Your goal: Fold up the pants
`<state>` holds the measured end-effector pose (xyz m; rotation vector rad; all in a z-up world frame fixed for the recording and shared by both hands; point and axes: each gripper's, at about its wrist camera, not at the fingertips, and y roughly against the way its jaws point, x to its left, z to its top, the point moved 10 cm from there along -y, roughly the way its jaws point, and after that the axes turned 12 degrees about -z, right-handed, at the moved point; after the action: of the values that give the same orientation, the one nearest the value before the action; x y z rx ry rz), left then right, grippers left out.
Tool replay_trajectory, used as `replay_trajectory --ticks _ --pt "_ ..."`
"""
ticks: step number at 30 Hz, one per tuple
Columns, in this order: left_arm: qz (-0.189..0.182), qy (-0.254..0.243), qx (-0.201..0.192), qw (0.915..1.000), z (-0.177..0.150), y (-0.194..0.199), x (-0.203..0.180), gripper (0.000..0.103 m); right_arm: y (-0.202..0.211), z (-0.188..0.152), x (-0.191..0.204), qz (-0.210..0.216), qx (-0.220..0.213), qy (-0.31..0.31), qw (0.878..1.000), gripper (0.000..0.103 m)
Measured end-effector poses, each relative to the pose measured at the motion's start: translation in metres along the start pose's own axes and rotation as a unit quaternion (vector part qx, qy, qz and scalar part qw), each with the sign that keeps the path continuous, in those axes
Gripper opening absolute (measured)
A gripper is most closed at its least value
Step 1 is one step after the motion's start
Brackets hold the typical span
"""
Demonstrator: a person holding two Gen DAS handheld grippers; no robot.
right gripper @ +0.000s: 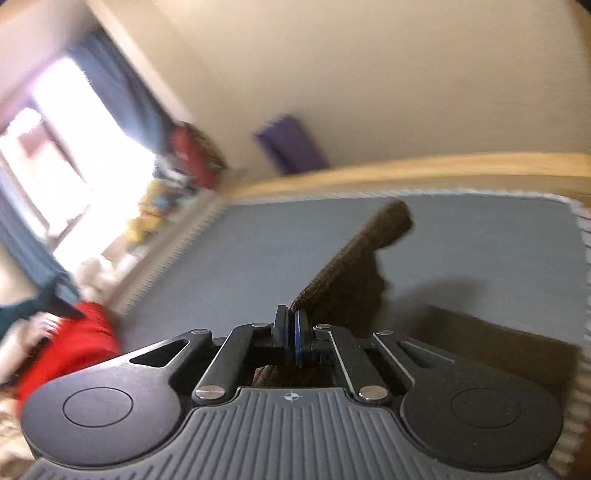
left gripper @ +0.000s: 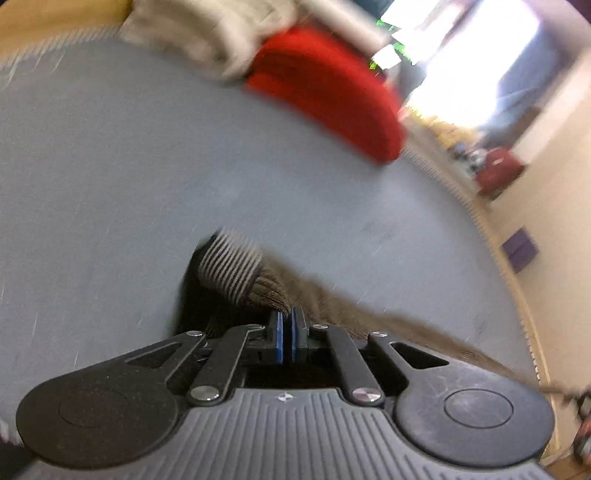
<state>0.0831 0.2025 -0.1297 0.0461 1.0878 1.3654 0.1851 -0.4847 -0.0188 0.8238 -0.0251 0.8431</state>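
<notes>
I have the brown ribbed pants [left gripper: 273,291] lifted off the grey mat [left gripper: 129,166], pinched at two points. In the left wrist view my left tool [left gripper: 287,334] is clamped on the fabric, its blue pads drawn close together with cloth bunched just ahead of them; a striped ribbed cuff [left gripper: 229,266] stands up beside the pinch, and the rest of the garment trails away to the right as a taut brown band toward the mat's fringed right edge. In the right wrist view my right tool [right gripper: 290,338] is likewise closed on the pants [right gripper: 351,269], and the cloth rises from the pads as a tilted strip over the middle of the mat [right gripper: 480,240], casting a dark shadow on it. Both views are blurred. Folded red clothing [left gripper: 332,96] lies near the mat's far edge, with a pale grey pile [left gripper: 192,33] just beside it. A purple box [right gripper: 290,142] sits on the floor by the wall.
</notes>
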Motion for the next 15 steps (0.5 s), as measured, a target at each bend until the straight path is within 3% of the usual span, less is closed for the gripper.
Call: replay_trajectory --ticks 3,4,5,7,9,11,12,13,15 --pt "0.022 0.045 0.057 0.9971 -0.032 -0.009 0.023 0.003 -0.023 -0.062 -0.066 -0.064 0.099 0.025 0.993 0.003" --pt "0.022 0.040 0.062 0.9970 -0.036 -0.010 0.022 0.003 -0.034 -0.082 -0.086 -0.091 0.158 0.012 0.983 0.003" --pt "0.028 0.028 0.062 0.9972 -0.038 -0.010 0.021 0.003 -0.038 -0.088 -0.100 -0.087 0.180 -0.021 0.980 0.003" --pt "0.043 0.019 0.065 0.9968 -0.041 -0.009 0.023 0.003 -0.041 -0.086 -0.113 -0.078 0.182 -0.033 0.980 0.003" --pt "0.040 0.033 0.060 0.9969 -0.039 -0.009 0.025 0.005 -0.043 -0.075 -0.121 -0.092 0.157 -0.022 0.983 0.007" --pt "0.040 0.059 0.048 0.9963 -0.038 -0.008 0.030 0.021 -0.048 -0.066 -0.132 -0.086 0.151 -0.058 0.983 0.007" --pt "0.042 0.070 0.039 0.9959 -0.037 -0.008 0.032 0.043 -0.050 -0.064 -0.136 -0.080 0.154 -0.084 0.981 0.007" --pt "0.043 0.076 0.032 0.9957 -0.035 -0.008 0.034 0.056 -0.054 -0.062 -0.139 -0.081 0.154 -0.104 0.979 0.009" --pt "0.047 0.082 0.029 0.9951 -0.034 -0.010 0.036 0.058 -0.062 -0.062 -0.145 -0.088 0.156 -0.133 0.975 0.017"
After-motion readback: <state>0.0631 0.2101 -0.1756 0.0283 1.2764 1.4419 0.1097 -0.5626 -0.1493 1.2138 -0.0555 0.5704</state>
